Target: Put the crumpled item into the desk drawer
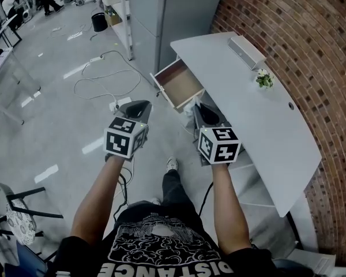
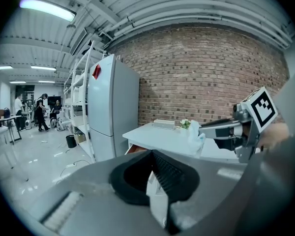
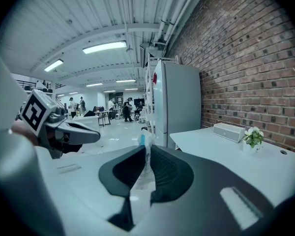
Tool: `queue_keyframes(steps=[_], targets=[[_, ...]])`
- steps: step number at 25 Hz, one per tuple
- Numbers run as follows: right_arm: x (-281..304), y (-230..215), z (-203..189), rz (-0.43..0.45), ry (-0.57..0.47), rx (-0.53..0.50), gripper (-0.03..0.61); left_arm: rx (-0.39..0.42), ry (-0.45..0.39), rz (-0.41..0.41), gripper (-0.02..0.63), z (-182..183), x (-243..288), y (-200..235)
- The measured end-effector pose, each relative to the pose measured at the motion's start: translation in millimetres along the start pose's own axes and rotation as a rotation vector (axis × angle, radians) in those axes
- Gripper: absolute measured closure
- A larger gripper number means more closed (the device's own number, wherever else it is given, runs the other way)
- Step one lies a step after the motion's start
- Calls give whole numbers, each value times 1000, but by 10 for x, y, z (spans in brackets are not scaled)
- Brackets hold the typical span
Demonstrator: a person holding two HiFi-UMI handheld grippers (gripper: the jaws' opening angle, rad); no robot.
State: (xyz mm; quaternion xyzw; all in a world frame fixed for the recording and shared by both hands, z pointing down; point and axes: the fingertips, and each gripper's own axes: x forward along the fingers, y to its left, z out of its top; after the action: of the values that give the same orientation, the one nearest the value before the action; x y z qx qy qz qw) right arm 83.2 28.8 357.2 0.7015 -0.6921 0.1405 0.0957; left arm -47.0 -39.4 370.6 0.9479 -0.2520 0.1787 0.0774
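Observation:
A white crumpled item is pinched between the dark pads of my right gripper and sticks up past their tips. In the left gripper view the same crumpled item shows at the tip of the right gripper, in front of the desk. My right gripper hangs just short of the open desk drawer, whose wooden inside looks bare. To its left my left gripper is held over the floor, jaws together with nothing between them. The white desk runs along the brick wall.
A grey box and a small flower plant stand on the desk's far end. A tall grey fridge stands beyond the drawer. Cables trail over the floor, and a chair is at lower left.

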Motion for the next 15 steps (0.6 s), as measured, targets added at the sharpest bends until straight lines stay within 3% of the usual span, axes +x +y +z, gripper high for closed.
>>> queue_keyframes(steps=[15], targets=[[861,-470,112,59,20,-6,541,-20,23,39,611,147,818,401]])
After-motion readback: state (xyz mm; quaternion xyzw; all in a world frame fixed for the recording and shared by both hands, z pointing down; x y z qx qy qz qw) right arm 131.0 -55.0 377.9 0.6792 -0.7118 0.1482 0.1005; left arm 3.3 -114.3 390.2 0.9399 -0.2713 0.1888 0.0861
